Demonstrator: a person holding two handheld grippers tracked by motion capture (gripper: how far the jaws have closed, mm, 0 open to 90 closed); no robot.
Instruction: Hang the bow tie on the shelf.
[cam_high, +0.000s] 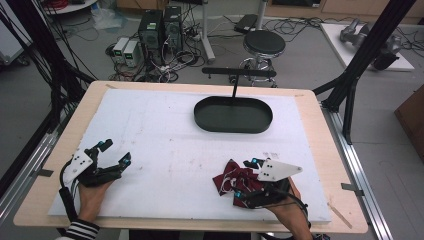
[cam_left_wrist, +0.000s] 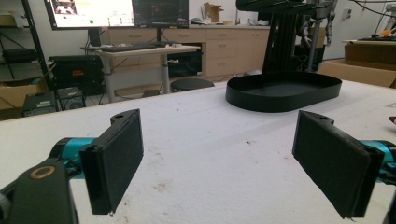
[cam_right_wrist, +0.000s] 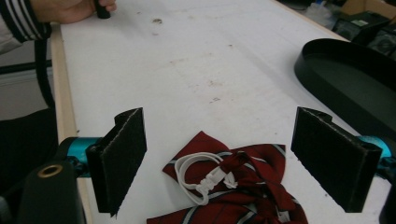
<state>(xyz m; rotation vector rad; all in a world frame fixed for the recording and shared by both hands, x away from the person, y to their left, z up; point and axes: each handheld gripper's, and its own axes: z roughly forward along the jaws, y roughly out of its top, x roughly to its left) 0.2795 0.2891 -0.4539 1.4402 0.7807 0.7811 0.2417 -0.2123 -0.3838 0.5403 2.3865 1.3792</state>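
Bow tie (cam_right_wrist: 233, 186) lies ungrasped, near right, between my right gripper (cam_high: 248, 178) jaws, apart. Left gripper (cam_high: 116, 152) idle, jaws apart. Tray (cam_high: 233, 115) far, empty.

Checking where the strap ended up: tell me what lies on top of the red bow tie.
A white elastic strap with its clasp lies looped on the red bow tie. The right hand-held gripper hovers open above it, pads apart. What lies under the bow's folds is hidden.

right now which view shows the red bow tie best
The right gripper view: the red bow tie lies close up between the open jaws, its stripes and white strap clear. The high view shows it small, partly covered by the right hand-held gripper. The left gripper view catches a red sliver at its right edge.
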